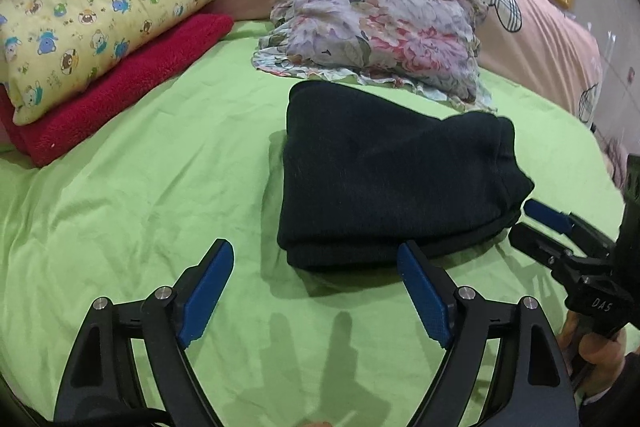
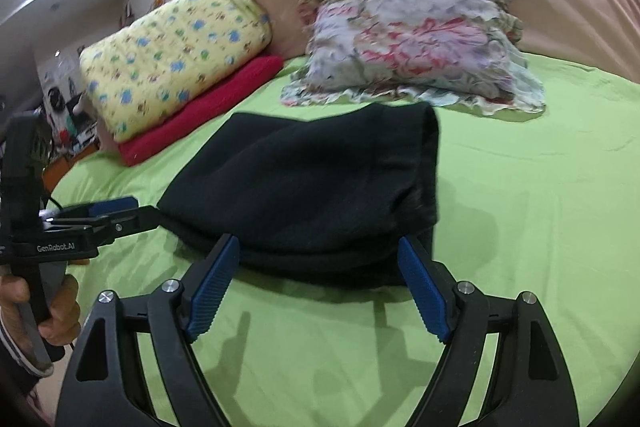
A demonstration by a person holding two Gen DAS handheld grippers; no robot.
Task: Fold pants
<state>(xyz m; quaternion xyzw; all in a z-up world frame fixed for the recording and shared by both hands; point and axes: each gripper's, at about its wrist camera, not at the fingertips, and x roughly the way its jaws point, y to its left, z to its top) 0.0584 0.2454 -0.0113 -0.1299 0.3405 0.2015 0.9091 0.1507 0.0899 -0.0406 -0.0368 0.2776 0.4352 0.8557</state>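
Pants (image 1: 396, 183) folded on green sheet (image 1: 140, 207), left gripper (image 1: 316, 259) and right gripper (image 2: 320, 255) agape.

White letters "DAS" on black plastic body of right gripper (image 1: 538, 227), seen at right edge of left wrist view, just above hand (image 1: 600, 351) gripping its handle; white lettering "GenRobot.AI" on black plastic body of left gripper (image 2: 120, 213), seen at left edge of right wrist view, above hand (image 2: 48, 307) on its handle; small marks on yellow cartoon-bear print quilt (image 1: 100, 7) too small to read; no other text, number or sign legible.
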